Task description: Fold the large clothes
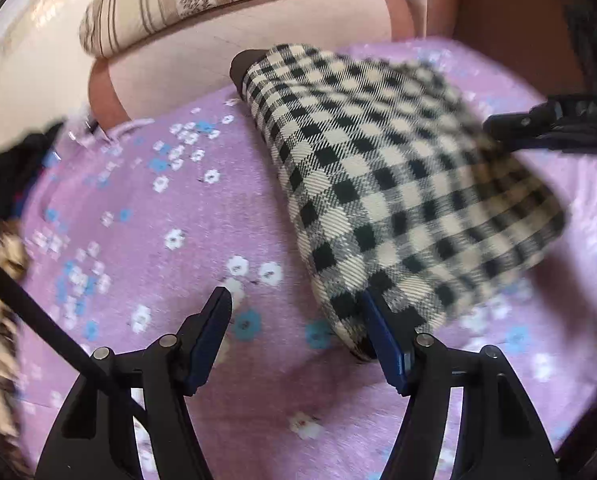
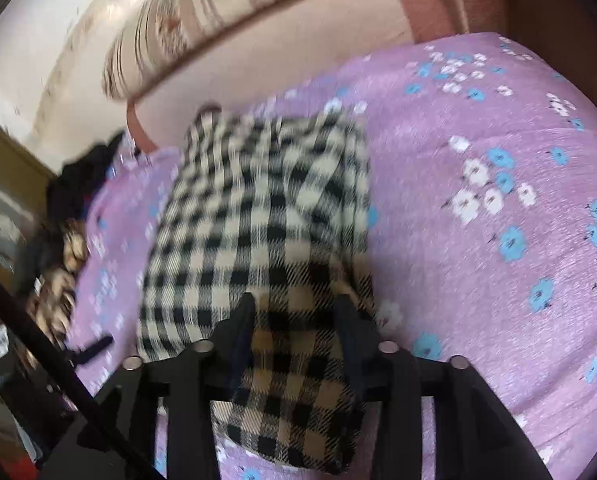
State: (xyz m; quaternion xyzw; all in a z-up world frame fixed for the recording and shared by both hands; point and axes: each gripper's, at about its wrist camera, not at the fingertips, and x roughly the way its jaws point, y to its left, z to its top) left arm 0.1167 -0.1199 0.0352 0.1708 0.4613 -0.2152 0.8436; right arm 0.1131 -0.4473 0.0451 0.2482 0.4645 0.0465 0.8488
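Your black-and-cream checked woollen garment (image 1: pixel 398 184) lies folded into a thick bundle on the bed, on the lilac sheet printed with white and blue flowers (image 1: pixel 146 216). Its far end points toward the pale pink padded headboard (image 1: pixel 258 60), where a striped beige pillow (image 1: pixel 186 4) rests.

Your left hand-held gripper (image 1: pixel 298 320) stands spread above the sheet with nothing between its blue pads; the right-hand pad sits just against the near corner of the checked bundle, the other over bare sheet.

Your right hand-held gripper (image 2: pixel 294 308) has a fold of the checked garment (image 2: pixel 258 208) running between its fingers and draping back over its body. The picture is blurred, so you cannot tell whether the pads press on the cloth. From the left wrist view, that gripper (image 1: pixel 498 126) shows at the bundle's far right edge.

A heap of dark clothes (image 2: pixel 86 172) lies at the sheet's left edge.
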